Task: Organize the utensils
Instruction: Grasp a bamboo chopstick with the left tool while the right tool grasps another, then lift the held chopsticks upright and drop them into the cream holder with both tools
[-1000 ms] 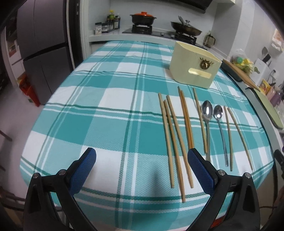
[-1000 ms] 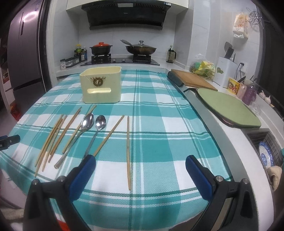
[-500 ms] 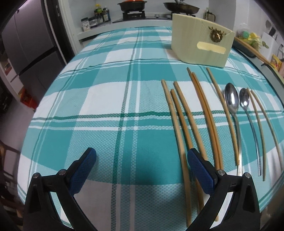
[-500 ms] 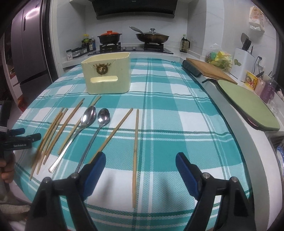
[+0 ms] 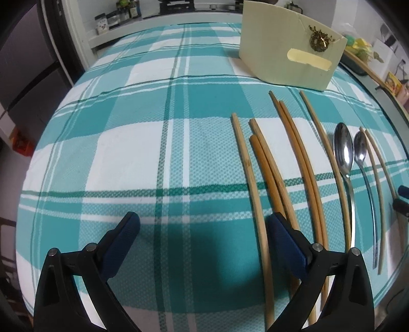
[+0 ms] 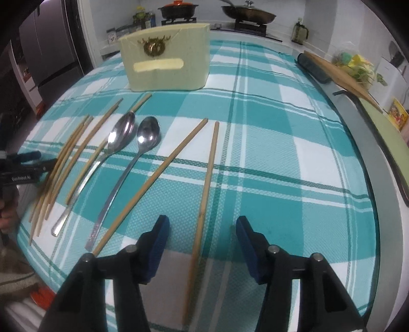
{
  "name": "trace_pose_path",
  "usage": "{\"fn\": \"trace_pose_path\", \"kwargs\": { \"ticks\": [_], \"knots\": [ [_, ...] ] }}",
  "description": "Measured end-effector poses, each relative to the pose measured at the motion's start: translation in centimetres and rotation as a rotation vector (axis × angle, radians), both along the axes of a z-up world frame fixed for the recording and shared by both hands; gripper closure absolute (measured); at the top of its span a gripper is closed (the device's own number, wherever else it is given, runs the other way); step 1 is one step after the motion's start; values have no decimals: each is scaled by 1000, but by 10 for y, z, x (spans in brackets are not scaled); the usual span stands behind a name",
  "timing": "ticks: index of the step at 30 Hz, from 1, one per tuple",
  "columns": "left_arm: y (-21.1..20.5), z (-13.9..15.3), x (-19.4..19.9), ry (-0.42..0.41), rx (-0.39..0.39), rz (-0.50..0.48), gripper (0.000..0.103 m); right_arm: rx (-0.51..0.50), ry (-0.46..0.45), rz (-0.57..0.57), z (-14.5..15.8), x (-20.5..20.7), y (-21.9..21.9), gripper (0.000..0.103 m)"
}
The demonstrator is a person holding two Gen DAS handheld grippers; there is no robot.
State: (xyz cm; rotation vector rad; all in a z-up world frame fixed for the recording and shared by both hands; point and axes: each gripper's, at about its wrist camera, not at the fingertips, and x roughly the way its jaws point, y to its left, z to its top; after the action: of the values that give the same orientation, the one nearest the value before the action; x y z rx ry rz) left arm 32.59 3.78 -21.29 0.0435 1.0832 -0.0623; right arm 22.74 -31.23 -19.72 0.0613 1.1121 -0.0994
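Observation:
Several wooden chopsticks (image 5: pixel 296 153) and two steel spoons (image 5: pixel 343 155) lie side by side on the teal plaid tablecloth (image 5: pixel 133 143). A cream utensil holder (image 5: pixel 288 58) stands behind them. My left gripper (image 5: pixel 202 227) is open and low over the cloth, its right finger touching or just over the leftmost chopsticks (image 5: pixel 255 194). My right gripper (image 6: pixel 202 229) is open, with its jaws on either side of the rightmost chopstick (image 6: pixel 207 178). The spoons (image 6: pixel 143 145) and the holder (image 6: pixel 166 66) also show in the right wrist view, as does the left gripper (image 6: pixel 25 166) at the left edge.
A stove with a red-lidded pot (image 6: pixel 177 9) and a pan (image 6: pixel 248 12) stands behind the table. A wooden board (image 6: pixel 337 74) and a green mat (image 6: pixel 383 127) lie on the counter to the right. A fridge (image 6: pixel 48 51) is at the left.
Both grippers have come down and forward over the utensils. The right gripper's opening has narrowed and is now centred on the rightmost chopstick.

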Motion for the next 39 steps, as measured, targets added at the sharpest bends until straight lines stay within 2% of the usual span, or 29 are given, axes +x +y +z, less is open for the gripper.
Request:
{"fn": "trace_pose_path", "kwargs": {
  "ticks": [1, 2, 7, 8, 9, 10, 11, 12, 16, 19, 21, 28, 34, 39],
  "knots": [
    [-1, 1, 7, 7, -1, -19, 8, 0, 23, 19, -5, 7, 1, 59],
    [-3, 3, 14, 15, -3, -39, 16, 9, 50, 29, -10, 15, 0, 66],
    [-10, 8, 45, 52, -3, -102, 36, 12, 87, 82, -11, 61, -5, 70],
    [-12, 8, 50, 56, -8, -111, 46, 12, 93, 90, -12, 71, -6, 72],
    [-14, 9, 54, 56, -9, -118, 61, 11, 99, 95, -12, 82, -8, 74],
    [-17, 11, 56, 54, -2, -125, 69, 13, 104, 98, -12, 92, -9, 80],
    [-20, 11, 58, 53, 5, -134, 88, 15, 110, 99, -12, 102, -10, 89],
    [-23, 12, 60, 54, 4, -144, 95, 18, 115, 98, -13, 110, -12, 94],
    [-23, 18, 61, 25, 3, -130, 98, 56, 108, 79, -12, 131, -21, 96],
    [-11, 47, 51, -55, -56, -100, 98, 99, 48, 42, 4, 131, -30, 96],
    [-4, 74, 40, -126, -77, -86, 98, 128, -15, 32, 26, 124, -34, 96],
    [19, 164, 6, -351, -162, -61, 98, 113, -214, 64, 114, 89, -24, 96],
    [32, 212, 6, -471, -237, -31, 98, 69, -393, 90, 175, 66, -6, 96],
    [29, 254, 30, -531, -300, -28, 98, 62, -519, 95, 214, 77, -1, 96]
  ]
}}
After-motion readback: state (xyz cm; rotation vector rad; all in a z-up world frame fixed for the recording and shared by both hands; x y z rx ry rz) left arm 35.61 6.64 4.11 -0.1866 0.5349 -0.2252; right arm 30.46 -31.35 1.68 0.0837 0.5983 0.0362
